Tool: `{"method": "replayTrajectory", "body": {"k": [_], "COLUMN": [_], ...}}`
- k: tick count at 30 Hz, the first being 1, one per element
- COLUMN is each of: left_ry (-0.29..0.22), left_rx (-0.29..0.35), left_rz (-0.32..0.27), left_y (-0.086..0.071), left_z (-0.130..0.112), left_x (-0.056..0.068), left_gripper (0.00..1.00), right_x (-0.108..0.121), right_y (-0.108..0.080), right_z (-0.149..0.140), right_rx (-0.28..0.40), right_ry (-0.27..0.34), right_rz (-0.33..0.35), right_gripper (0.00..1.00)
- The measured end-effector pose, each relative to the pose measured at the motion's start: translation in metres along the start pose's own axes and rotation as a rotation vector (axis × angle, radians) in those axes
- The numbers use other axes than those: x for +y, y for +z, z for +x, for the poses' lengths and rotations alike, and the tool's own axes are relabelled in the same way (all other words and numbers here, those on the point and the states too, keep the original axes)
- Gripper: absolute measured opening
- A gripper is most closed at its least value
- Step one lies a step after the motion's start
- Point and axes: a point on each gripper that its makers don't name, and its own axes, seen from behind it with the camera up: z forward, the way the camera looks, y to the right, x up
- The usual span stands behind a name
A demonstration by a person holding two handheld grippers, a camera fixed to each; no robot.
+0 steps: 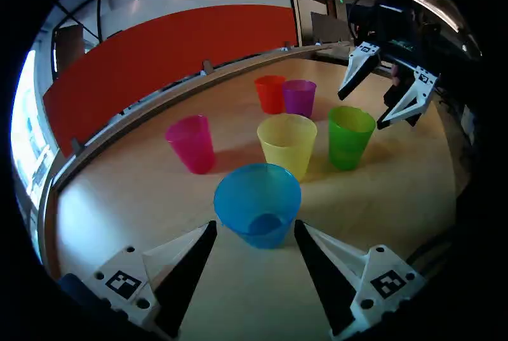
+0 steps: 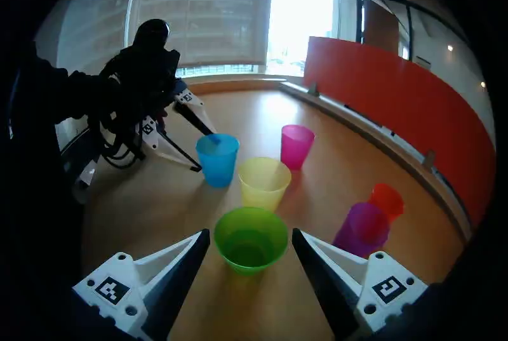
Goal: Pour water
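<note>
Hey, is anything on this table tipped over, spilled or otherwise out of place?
Nothing stands out. The blue cup, yellow cup, green cup, pink cup, orange cup and purple cup all stand upright on the table; no spill shows.

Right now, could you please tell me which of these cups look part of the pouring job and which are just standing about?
Likely in the job:
- blue cup, just ahead of the open left tool
- green cup, just ahead of the open right tool

Just standing about:
- yellow cup
- pink cup
- orange cup
- purple cup
</note>
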Motion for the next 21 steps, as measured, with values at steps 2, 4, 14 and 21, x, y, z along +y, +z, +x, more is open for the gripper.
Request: {"method": "replayTrajectory", "body": {"k": [2,4,14,21], "left_ry": [0.000,-0.001,-0.021,-0.050], "left_rx": [-0.002,0.000,0.049,0.098], "left_rz": [0.009,0.021,0.104,0.176], "left_y": [-0.005,-0.011,-0.042,-0.061], "left_z": [-0.002,-0.004,0.001,0.008], "left_x": [-0.001,-0.004,-0.021,-0.036], "left_gripper": [0.90,0.90,0.90,0.90], "right_x": [0.000,-0.001,0.003,0.011], "right_y": [-0.004,-0.008,-0.032,-0.049], "right_z": [0.002,0.005,0.019,0.022], "right_rx": [0.007,0.018,0.087,0.141], "right_ry": [0.001,0.004,0.051,0.108], "right_rz": [-0.007,-0.016,-0.089,-0.167], "right_gripper": [1.00,1.00,1.00,1.00]}}
